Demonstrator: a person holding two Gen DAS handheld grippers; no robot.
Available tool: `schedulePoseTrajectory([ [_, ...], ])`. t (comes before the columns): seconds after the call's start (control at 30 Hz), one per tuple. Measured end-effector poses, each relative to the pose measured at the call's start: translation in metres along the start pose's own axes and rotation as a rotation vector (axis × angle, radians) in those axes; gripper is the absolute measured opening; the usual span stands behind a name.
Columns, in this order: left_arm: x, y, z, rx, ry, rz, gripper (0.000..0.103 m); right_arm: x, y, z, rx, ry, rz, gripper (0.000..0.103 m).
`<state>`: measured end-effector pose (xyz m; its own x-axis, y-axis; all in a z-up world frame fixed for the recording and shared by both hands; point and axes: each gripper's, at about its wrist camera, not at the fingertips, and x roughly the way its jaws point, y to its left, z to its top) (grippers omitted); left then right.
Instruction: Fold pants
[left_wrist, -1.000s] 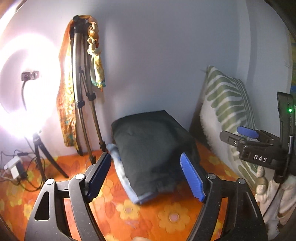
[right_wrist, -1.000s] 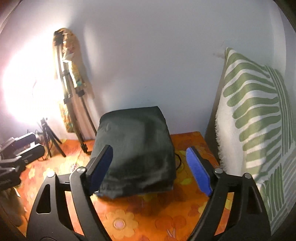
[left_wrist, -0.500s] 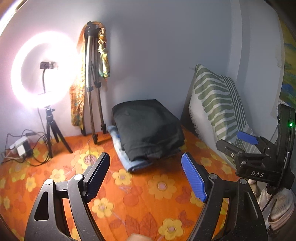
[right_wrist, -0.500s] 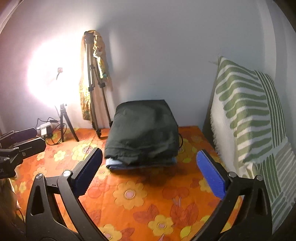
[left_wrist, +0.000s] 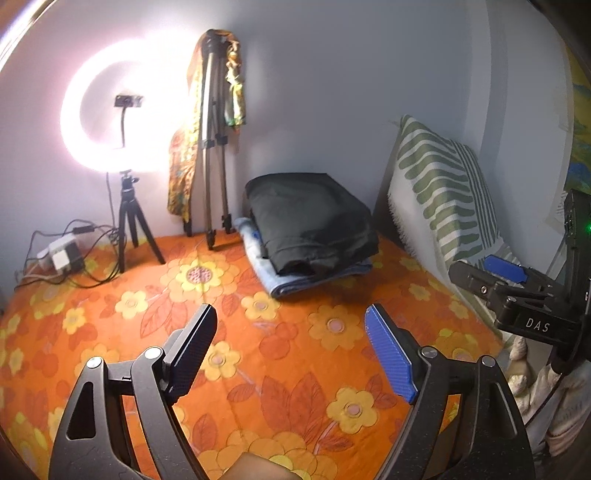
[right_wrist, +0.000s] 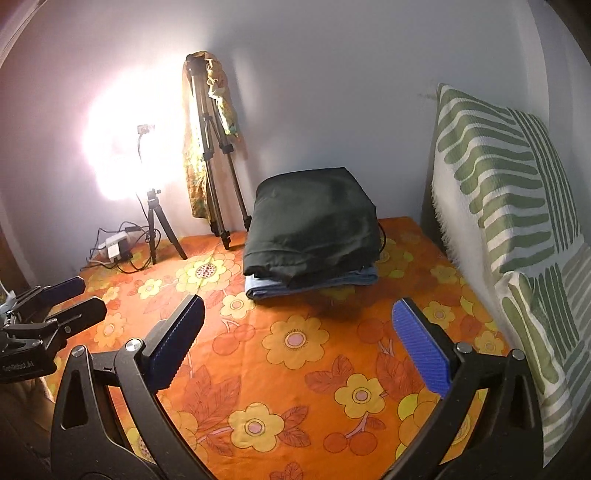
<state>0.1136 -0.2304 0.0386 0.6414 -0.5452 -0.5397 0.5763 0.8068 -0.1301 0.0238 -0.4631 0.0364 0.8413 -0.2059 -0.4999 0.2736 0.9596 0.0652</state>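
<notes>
Hovering clear of the work, I held my left gripper (left_wrist: 290, 341) and right gripper (right_wrist: 297, 339) above the flowered orange bedspread (left_wrist: 295, 369), both sets of jaws standing wide apart and clamped on nothing. The dark pants (right_wrist: 314, 229) lay folded into a compact block at the far end of the bed, close to the wall, resting on a folded light-blue garment (right_wrist: 314, 284) — a neat two-piece stack, well apart from either gripper. By my reading the fold itself looked finished and the pile squared off; the step in hand appeared to be a pull-away from a completed job. Any next move, I judged, called for no more than a check that the edges sat flush, or a fresh garment brought onto the open cloth. The pants' long axis ran roughly from the near edge toward the wall, the rounded folded end facing my cameras; which end held the waistband I could not tell. A striped cushion (right_wrist: 509, 206) leaned at the right, a tripod (right_wrist: 212, 147) and ring light (left_wrist: 110, 107) at the left.
</notes>
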Motion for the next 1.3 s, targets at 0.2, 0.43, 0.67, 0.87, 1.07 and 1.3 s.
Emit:
schedulePoseTrajectory([
  [0.2, 0.005, -0.004, -0.012, 0.062, 0.022, 0.05, 0.083, 0.004, 0.005, -0.009, -0.033, -0.008, -0.017, 0.103],
  [0.43, 0.008, 0.001, -0.02, 0.053, 0.054, 0.059, 0.083, 0.011, 0.007, -0.02, -0.053, 0.019, -0.014, 0.103],
  [0.67, 0.006, 0.002, -0.023, 0.052, 0.059, 0.058, 0.083, 0.01, 0.007, -0.022, -0.055, 0.018, -0.013, 0.103],
  [0.87, 0.003, 0.001, -0.023, 0.052, 0.056, 0.049, 0.083, 0.009, 0.007, -0.023, -0.051, 0.013, -0.014, 0.103],
  [1.07, 0.002, 0.004, -0.022, 0.033, 0.059, 0.038, 0.083, 0.007, 0.009, -0.022, -0.051, 0.016, -0.013, 0.103],
  [1.3, 0.001, 0.003, -0.021, 0.036, 0.054, 0.035, 0.083, 0.007, 0.01, -0.021, -0.053, 0.016, -0.011, 0.103],
])
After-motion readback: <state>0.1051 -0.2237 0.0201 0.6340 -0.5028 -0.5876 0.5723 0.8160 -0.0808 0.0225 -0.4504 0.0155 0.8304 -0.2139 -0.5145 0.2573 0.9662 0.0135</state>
